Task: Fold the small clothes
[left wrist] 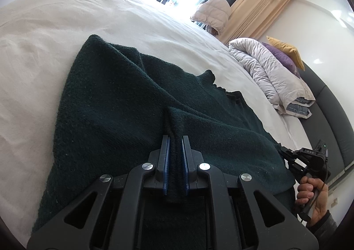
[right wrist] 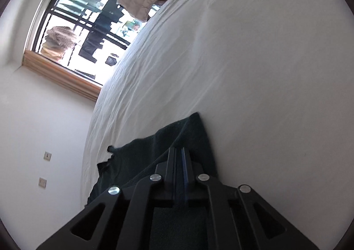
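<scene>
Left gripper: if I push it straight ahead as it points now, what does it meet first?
The left gripper is shut on a ridge of the dark green sweater, so it would run into more sweater lying on the white bed. Depth past that is unclear.

The sweater lay spread on the bed, the left gripper at its six o'clock edge, the right gripper at three o'clock, the duvet at two o'clock beyond
</scene>
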`<state>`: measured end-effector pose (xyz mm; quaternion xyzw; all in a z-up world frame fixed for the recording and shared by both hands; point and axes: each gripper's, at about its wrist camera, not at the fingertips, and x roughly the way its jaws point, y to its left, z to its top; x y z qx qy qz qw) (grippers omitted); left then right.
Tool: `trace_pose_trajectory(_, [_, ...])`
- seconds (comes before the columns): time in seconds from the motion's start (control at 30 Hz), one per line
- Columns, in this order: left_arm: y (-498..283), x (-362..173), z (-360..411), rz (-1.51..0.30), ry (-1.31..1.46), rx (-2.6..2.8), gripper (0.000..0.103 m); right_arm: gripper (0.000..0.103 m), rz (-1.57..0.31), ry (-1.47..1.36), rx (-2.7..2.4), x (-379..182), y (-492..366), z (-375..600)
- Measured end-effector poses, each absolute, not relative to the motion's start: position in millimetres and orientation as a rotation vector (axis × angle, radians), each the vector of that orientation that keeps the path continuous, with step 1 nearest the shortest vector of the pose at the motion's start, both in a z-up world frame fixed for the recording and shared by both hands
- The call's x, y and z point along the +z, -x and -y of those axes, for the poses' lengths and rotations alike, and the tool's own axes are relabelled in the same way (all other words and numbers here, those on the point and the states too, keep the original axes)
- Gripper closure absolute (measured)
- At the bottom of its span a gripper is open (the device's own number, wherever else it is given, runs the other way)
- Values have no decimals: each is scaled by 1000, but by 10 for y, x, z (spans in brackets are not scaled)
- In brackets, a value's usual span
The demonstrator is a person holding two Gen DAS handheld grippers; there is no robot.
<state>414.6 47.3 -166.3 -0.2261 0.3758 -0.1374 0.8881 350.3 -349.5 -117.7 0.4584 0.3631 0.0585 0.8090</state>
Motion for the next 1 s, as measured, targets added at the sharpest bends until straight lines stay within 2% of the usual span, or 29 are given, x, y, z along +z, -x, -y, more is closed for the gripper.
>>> trace_pose_trajectory(0.07, [-4157,-1662,-463,-782,469,-284,91,68,-799,-943,211,-1130,-3417,3169])
trace_pose_trajectory(0.17, [-4168,-1650,-458,-789,470,-282,91,67,-844,-825,205,-1220,-3350,2858])
trace_pose_trajectory(0.27, [-4169,-1629,-458,-801,467,-280,91,76,-833,-883,190,-1259,-3265,2985])
trace_pose_trajectory(0.37, [-4145,-1605,-464,-804,456,-276,91,79,-875,-898,146,-1179,-3158,3073])
trace_pose_trajectory(0.5, [-4105,-1605,-523,-782,488,-295,91,69,-811,-914,270,-969,-2997,2912])
trace_pose_trajectory(0.57, [-4099,-1611,-539,-778,500,-303,91,55,-856,-844,282,-1019,-3056,2760])
trace_pose_trajectory(0.6, [-4100,-1608,-525,-782,488,-297,91,55,-885,-828,277,-1122,-3087,2733])
trace_pose_trajectory(0.63, [-4099,-1599,-499,-785,468,-287,91,62,-876,-850,275,-1213,-3075,2769])
trace_pose_trajectory(0.67, [-4088,-1583,-465,-785,441,-274,90,76,-855,-892,267,-1261,-3030,2847])
trace_pose_trajectory(0.7, [-4066,-1568,-441,-785,413,-262,90,81,-857,-943,265,-1307,-2985,2923])
trace_pose_trajectory(0.73, [-4046,-1554,-418,-784,390,-253,90,85,-859,-978,266,-1334,-2927,2986])
trace_pose_trajectory(0.8, [-4011,-1548,-414,-784,375,-245,90,85,-860,-974,249,-1307,-2773,3060])
trace_pose_trajectory(0.83, [-4009,-1550,-420,-788,377,-247,90,82,-859,-977,240,-1272,-2690,3082])
trace_pose_trajectory(0.87, [-4003,-1552,-427,-791,377,-247,90,67,-852,-987,238,-1227,-2612,3089])
trace_pose_trajectory(0.93, [-3990,-1545,-412,-793,360,-238,90,50,-795,-969,255,-1105,-2490,3075])
trace_pose_trajectory(1.0, [-3973,-1527,-373,-794,328,-220,90,50,-781,-921,266,-1032,-2485,3025])
